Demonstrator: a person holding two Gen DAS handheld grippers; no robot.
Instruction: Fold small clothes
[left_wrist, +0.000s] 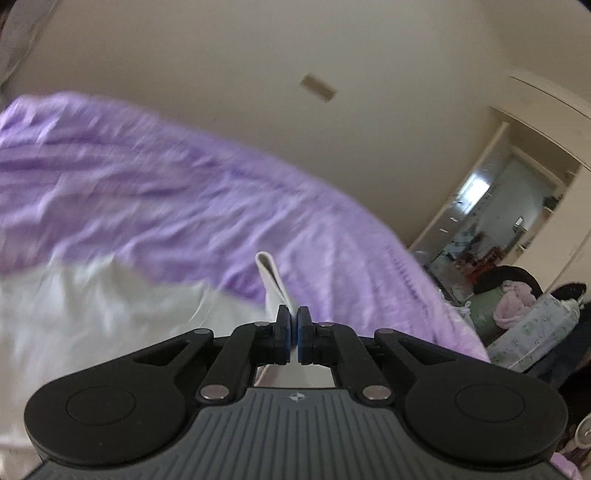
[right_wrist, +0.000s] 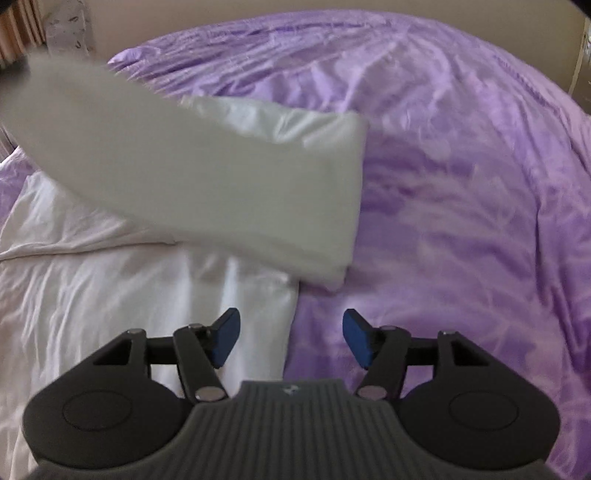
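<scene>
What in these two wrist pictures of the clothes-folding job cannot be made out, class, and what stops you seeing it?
- Left wrist view: the white garment pinched in the left hand-held gripper; its type is unclear, because motion blur smears it and the gripper body covers the lower part.
- Right wrist view: the lifted white cloth is blurred and cut off by the left edge.
- Right hand-held gripper: open, nothing between the pads.

white garment (right_wrist: 221, 177) – matt cloth, purple bedspread (right_wrist: 461, 184) – sheeny
</scene>
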